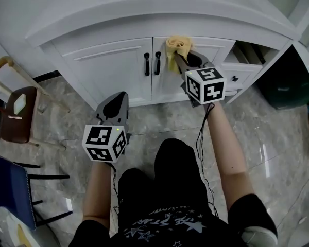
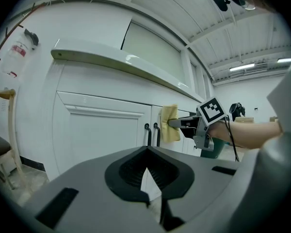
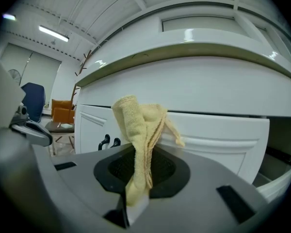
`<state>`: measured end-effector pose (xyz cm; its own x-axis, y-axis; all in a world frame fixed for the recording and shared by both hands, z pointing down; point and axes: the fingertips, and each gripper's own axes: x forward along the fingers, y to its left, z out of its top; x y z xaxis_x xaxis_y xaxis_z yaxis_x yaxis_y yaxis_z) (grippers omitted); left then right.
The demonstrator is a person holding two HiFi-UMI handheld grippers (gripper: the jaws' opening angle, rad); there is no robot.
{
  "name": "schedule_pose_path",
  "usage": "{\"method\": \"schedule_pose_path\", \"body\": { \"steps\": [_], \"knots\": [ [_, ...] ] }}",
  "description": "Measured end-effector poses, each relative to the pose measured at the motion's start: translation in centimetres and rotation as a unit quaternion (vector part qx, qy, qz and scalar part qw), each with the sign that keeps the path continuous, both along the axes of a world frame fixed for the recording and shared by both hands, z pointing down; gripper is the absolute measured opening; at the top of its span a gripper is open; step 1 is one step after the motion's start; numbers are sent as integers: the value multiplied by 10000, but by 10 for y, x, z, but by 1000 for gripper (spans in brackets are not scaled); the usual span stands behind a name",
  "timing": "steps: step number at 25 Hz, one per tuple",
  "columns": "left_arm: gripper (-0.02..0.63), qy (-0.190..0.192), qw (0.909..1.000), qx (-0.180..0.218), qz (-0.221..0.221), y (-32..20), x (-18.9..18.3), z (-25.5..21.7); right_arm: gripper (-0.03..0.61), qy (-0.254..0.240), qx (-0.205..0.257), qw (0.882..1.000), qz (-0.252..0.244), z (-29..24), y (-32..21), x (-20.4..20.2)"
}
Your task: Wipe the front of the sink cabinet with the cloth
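By the cabinet front (image 1: 113,68), cloth (image 1: 175,48) in right gripper (image 1: 181,62) hangs vertically

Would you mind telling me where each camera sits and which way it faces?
Head view: on the person's head, steeply down at the sink cabinet; both forearms, legs, left tool and right tool show.
Left gripper view: on the left tool, facing the cabinet doors past its shut, empty jaws; the person's right forearm shows.
Right gripper view: on the right tool, close to the cabinet front, its jaws clamping the yellow cloth; no body clearly shows.
Shared: all show the cloth and black door handles.
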<state>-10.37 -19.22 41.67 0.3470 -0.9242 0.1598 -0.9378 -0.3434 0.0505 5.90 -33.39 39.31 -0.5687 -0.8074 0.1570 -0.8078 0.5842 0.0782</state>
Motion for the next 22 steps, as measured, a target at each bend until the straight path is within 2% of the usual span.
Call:
{"method": "schedule_pose_path", "body": {
  "steps": [8, 14, 22],
  "knots": [
    [15, 23, 9999, -10, 119, -11, 10, 4, 61, -88, -30, 9995, 309, 3, -5, 48],
    [15, 45, 9998, -106, 159, -21, 18, 12, 61, -158, -78, 9963, 839, 7, -12, 102],
    [15, 54, 9986, -125, 512, -32, 57, 14, 61, -285, -126, 9866, 1604, 10, -16, 173]
  ]
}}
